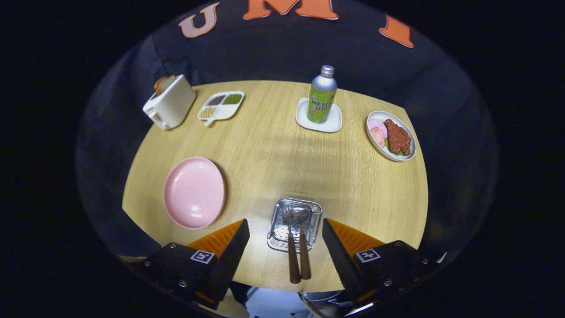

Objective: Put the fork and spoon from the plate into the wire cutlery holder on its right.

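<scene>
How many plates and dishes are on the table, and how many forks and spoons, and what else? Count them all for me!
Plates and dishes: 4 (pink plate, split dish, white coaster dish, food plate)
Cutlery: 2 (fork, spoon)
Wire holder: 1
Toaster: 1
Soda bottle: 1
Total: 9

The gripper fingers are open around the holder.
</scene>
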The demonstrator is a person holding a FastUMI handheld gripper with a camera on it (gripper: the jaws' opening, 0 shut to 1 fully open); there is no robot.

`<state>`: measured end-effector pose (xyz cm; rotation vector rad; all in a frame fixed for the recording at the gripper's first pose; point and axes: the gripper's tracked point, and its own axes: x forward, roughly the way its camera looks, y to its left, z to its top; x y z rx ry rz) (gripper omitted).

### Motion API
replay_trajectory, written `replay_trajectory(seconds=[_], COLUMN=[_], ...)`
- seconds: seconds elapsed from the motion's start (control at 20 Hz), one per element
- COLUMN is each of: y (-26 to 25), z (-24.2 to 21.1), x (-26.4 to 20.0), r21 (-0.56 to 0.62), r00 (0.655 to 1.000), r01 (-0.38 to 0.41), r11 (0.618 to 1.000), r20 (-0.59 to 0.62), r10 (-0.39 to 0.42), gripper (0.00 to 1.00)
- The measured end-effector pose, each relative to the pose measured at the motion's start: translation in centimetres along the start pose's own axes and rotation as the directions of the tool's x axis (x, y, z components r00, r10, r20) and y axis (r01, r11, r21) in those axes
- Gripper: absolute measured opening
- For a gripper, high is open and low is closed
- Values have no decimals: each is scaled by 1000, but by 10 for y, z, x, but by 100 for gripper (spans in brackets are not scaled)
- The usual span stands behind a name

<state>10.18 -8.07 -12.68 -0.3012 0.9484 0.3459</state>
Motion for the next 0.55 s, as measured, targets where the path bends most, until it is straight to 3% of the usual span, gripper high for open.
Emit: replay_trajectory(seconds=[0.15, 0.25, 0.55], y=[5, 1, -16], z=[30, 51, 76], x=[-34, -65, -154], r21=[63, 113, 239], r00=[985, 952, 778], r01=[-4, 16, 85], r11=[998, 993, 967], r20=[170, 303, 591], r10=[-7, -50, -214], gripper=[99, 99, 99])
